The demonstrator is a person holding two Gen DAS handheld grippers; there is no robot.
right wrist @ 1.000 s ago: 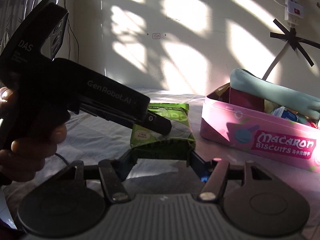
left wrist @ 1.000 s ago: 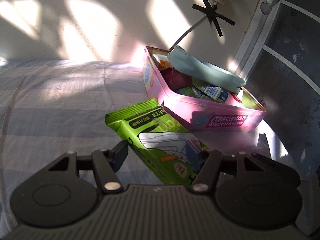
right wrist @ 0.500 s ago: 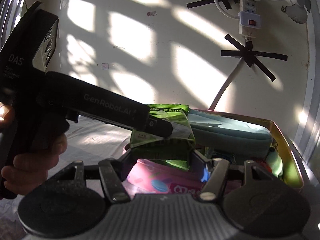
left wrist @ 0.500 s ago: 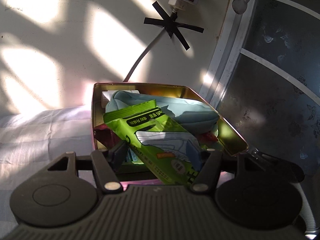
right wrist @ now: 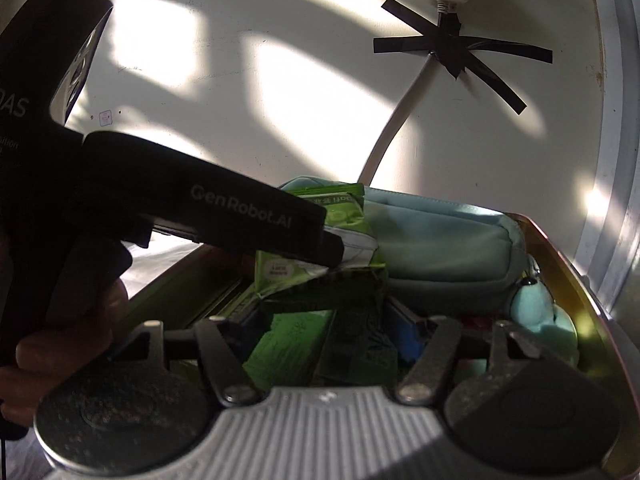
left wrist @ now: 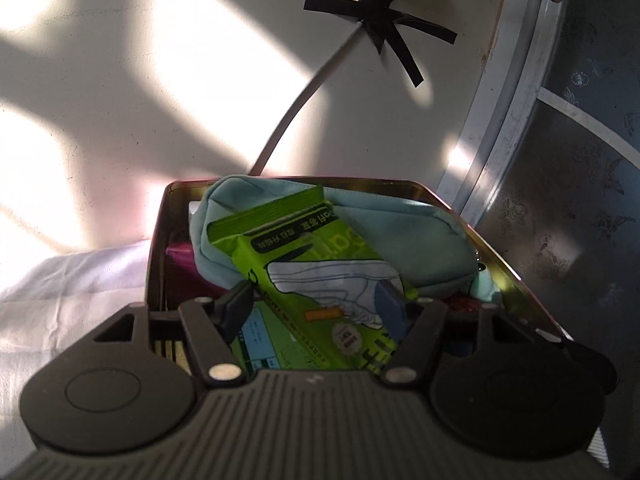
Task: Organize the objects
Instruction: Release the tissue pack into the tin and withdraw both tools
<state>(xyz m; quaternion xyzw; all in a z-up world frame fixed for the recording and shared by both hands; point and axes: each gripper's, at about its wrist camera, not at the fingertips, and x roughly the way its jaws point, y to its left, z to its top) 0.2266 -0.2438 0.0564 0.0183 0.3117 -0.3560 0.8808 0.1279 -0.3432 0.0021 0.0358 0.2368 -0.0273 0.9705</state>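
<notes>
A green snack packet [left wrist: 316,268] is held by both grippers over the open pink biscuit tin [left wrist: 156,248]. My left gripper [left wrist: 316,300] is shut on the packet's sides. My right gripper [right wrist: 320,312] is shut on its near end [right wrist: 320,280]. The packet lies tilted on a light blue pouch [left wrist: 416,248] that fills the tin's back; the pouch also shows in the right wrist view [right wrist: 448,240]. The left gripper's black body [right wrist: 208,208] crosses the right wrist view. The tin's rim [right wrist: 576,280] shows there at the right.
The tin holds other small packets, a dark red one [left wrist: 180,268] at the left. It stands on a pale striped cloth [left wrist: 68,280] against a sunlit wall. A taped white cable [left wrist: 304,96] runs up the wall. A dark glass door [left wrist: 580,160] is at the right.
Both grippers carried the green packet from above the cloth to the right and forward, over the tin. It now lies lower, on the blue pouch inside the tin.
</notes>
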